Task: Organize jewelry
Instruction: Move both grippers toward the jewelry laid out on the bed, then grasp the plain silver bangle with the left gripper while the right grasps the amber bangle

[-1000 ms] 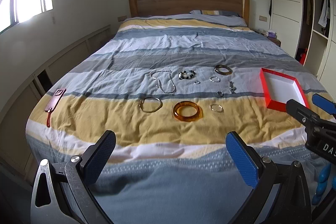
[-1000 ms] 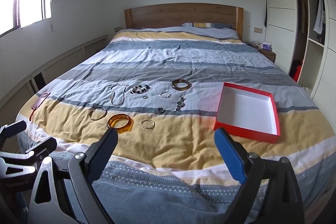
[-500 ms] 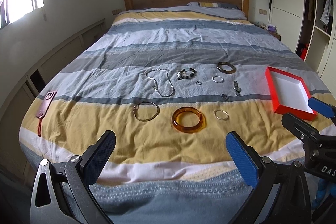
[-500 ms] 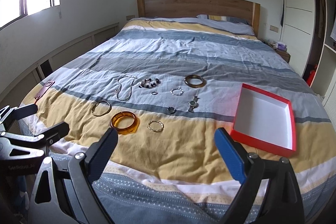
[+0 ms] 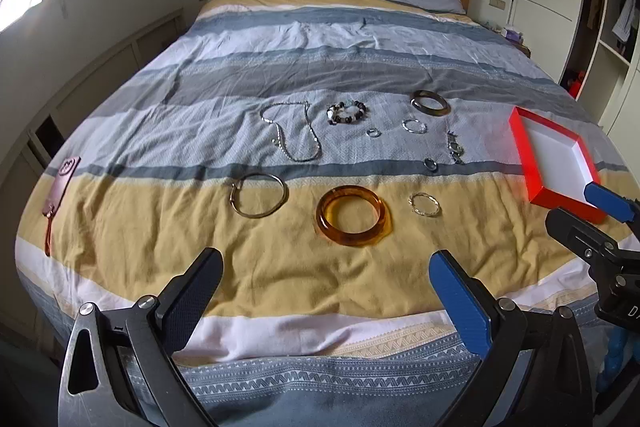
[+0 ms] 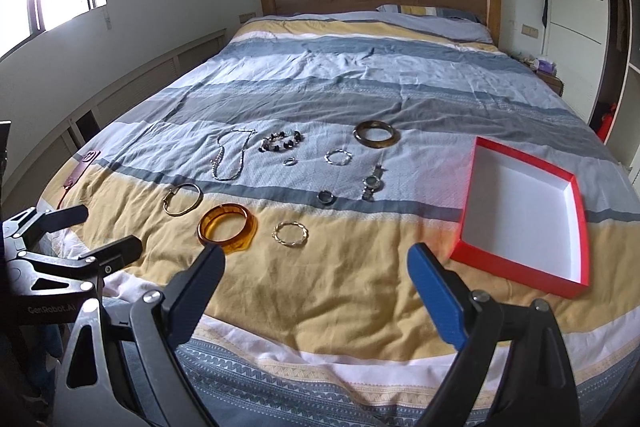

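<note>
The bed (image 5: pixel 320 39) holds all the things. The box (image 6: pixel 524 211) lies on the right side, well apart from the rest. Nearest the foot of the bed sit three in a row: the hoop (image 5: pixel 259 195) on the left, the big bangle (image 5: pixel 352 215) in the middle, and the small ring (image 5: pixel 424 205) on the right. Behind the hoop lies the chain (image 5: pixel 292 135). Right of the chain is the bead bracelet (image 5: pixel 347 111), and further right the far bangle (image 5: pixel 430 103). The watch (image 6: pixel 372 183) lies between the far bangle and the box. A tag (image 5: pixel 60 183) lies far left, by the edge.
</note>
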Motion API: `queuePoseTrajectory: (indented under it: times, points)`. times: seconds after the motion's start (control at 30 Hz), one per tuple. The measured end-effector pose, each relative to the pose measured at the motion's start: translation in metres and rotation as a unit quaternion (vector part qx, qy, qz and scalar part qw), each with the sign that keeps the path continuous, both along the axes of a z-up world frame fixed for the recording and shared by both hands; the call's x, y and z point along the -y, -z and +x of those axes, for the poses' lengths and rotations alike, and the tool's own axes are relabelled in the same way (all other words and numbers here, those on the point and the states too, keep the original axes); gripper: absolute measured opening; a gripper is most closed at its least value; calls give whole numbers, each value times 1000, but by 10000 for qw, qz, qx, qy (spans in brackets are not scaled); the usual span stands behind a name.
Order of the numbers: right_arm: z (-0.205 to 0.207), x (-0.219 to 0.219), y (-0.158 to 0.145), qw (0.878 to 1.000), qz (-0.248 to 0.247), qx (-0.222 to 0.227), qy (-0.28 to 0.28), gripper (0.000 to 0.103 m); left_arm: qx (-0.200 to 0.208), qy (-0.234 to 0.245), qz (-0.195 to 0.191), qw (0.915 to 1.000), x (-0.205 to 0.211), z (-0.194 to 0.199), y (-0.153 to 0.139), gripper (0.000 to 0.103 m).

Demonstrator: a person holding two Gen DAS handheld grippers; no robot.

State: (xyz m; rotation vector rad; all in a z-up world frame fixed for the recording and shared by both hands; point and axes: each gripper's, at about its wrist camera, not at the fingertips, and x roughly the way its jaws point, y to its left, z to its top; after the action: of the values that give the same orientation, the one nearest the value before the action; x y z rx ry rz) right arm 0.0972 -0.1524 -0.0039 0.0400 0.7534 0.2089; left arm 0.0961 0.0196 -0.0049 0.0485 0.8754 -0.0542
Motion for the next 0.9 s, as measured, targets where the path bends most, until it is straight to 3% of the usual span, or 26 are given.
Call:
queuePoseTrajectory:
  times: [0.3,0.63,0.77,0.9]
  points:
    - [11,0,8,9996,79,-142,-247,91,-331,-284,-165,9989,-21,8,20,101]
    - [34,-15,26,9965,182,-454,-672,87,-526,-641,-297,9961,-66,33,43,89]
    - [47,-27,32,9930,319,-628,-947,73,-575,-641,-381,9956,-78,50,48,78]
    - [59,-35,44,9891,459,-835,-1120,66,-646,-674,-379,9949,-86,65,56,76]
